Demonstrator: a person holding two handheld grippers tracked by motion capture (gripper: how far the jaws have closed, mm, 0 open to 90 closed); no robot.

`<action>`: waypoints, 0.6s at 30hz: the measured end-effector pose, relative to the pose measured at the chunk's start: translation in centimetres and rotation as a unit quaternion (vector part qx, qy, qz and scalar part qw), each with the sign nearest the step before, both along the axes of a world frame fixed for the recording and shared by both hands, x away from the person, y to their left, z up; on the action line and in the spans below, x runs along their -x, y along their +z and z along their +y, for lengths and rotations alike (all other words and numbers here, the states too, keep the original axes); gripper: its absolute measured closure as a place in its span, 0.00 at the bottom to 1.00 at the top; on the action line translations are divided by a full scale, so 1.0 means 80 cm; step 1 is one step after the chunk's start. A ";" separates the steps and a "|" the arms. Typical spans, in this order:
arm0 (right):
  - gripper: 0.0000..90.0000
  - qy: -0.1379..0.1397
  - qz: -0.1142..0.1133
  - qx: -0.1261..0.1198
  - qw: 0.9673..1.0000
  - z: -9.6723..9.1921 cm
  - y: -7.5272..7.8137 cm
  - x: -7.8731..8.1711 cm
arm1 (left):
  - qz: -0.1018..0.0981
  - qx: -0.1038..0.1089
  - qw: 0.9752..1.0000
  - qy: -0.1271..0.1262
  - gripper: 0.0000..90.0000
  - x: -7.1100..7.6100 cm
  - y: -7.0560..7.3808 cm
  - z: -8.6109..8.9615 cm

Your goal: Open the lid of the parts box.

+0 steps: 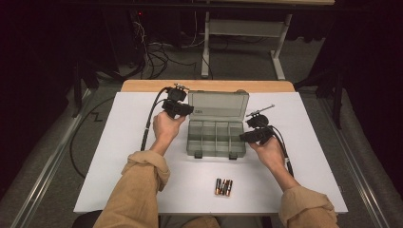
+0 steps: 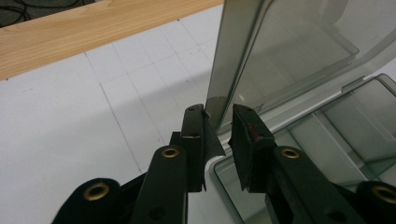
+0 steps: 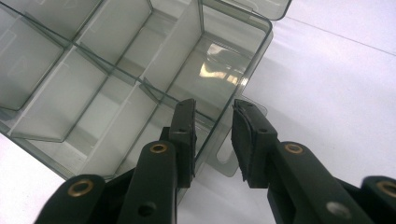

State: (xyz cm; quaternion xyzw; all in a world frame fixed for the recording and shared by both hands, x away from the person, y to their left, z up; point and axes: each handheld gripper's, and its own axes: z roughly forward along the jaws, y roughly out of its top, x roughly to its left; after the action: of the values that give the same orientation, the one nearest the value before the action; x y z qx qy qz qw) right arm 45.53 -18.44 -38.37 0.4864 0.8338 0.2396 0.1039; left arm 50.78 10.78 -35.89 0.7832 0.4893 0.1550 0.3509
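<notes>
A clear grey compartment box (image 1: pixel 216 151) sits open mid-table, its lid (image 1: pixel 218 104) standing up at the back. My left gripper (image 1: pixel 189 110) is at the lid's left edge. In the left gripper view that gripper (image 2: pixel 218 114) is open, its jaws astride the lid (image 2: pixel 289 56); one pad rests against the edge and the other stands a little off it. My right gripper (image 1: pixel 242 137) is at the box's right front corner. There it (image 3: pixel 214 107) is open, one jaw inside the box wall (image 3: pixel 252 51) and one outside, above a latch tab (image 3: pixel 226 161). The compartments look empty.
Three batteries (image 1: pixel 223 186) lie side by side near the front edge of the white tabletop (image 1: pixel 142 180). A wooden strip (image 1: pixel 209 86) borders the table's far side. Beyond it are floor cables and a desk frame (image 1: pixel 280 57).
</notes>
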 end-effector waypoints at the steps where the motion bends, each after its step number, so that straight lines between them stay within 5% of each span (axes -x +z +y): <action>1: 0.80 0.000 0.000 0.000 1.000 0.000 0.000 0.000 | 0.000 0.000 1.000 0.002 0.83 -0.001 -0.002 0.000; 11: 0.80 0.001 0.002 0.004 1.000 0.002 0.001 0.000 | 0.008 -0.010 1.000 0.011 0.86 -0.014 -0.017 -0.003; 18: 0.80 0.006 0.002 0.008 1.000 0.002 0.001 -0.001 | 0.032 -0.012 0.999 0.010 0.89 -0.021 -0.031 -0.003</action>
State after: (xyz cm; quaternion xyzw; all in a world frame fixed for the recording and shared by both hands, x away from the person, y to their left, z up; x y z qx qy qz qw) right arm 45.60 -18.30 -38.28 0.4811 0.8388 0.2323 0.1046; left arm 52.44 10.56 -38.35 0.7871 0.5062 0.1393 0.3239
